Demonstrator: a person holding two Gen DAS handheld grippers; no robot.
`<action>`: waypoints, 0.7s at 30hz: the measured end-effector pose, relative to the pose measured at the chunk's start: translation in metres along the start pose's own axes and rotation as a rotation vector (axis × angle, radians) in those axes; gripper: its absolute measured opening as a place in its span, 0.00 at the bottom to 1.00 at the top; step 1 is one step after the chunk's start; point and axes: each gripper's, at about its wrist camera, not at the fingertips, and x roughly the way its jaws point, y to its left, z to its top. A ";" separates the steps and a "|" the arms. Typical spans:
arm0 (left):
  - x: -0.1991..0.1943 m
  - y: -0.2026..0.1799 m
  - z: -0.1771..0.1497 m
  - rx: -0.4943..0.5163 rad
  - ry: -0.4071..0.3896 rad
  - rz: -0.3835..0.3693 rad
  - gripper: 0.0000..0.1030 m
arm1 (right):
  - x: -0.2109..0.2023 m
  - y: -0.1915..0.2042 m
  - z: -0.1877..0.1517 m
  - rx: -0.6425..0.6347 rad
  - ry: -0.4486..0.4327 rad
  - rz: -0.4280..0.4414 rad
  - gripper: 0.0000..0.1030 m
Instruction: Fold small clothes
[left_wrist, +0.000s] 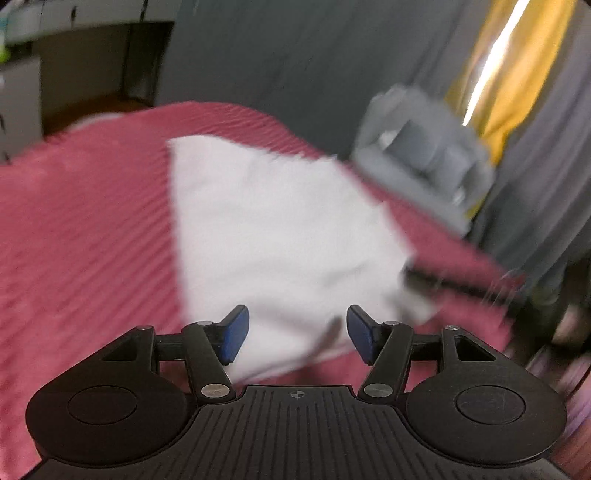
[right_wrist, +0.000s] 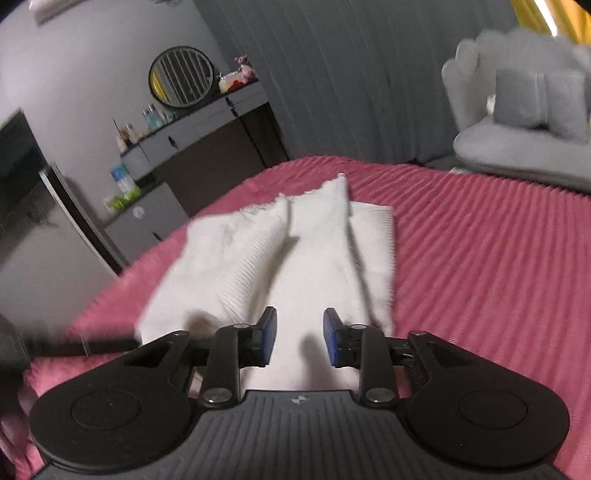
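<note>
While the left gripper (left_wrist: 297, 334) hangs with jaws apart and empty over a white garment (left_wrist: 280, 236) on the pink bedspread (left_wrist: 85, 229) (blurry view), the right gripper (right_wrist: 300, 339) is also spread, gripping nothing, over that cloth, with 2 bunched flaps showing, so I'd guess half-folded, more tidying left.

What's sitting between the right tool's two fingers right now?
Only the white cloth shows in the gap of the open right tool, lying on the pink bedspread; the fingers aren't gripping it. The right wrist view shows this.
</note>
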 end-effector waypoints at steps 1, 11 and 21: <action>-0.002 0.003 -0.006 0.018 0.010 0.022 0.62 | 0.003 0.000 0.004 0.022 0.003 0.030 0.40; 0.018 0.026 -0.035 -0.017 -0.018 0.092 0.63 | 0.080 0.012 0.027 0.075 0.187 0.146 0.61; 0.023 0.030 -0.038 -0.070 -0.049 0.071 0.63 | 0.113 0.017 0.031 0.084 0.230 0.190 0.42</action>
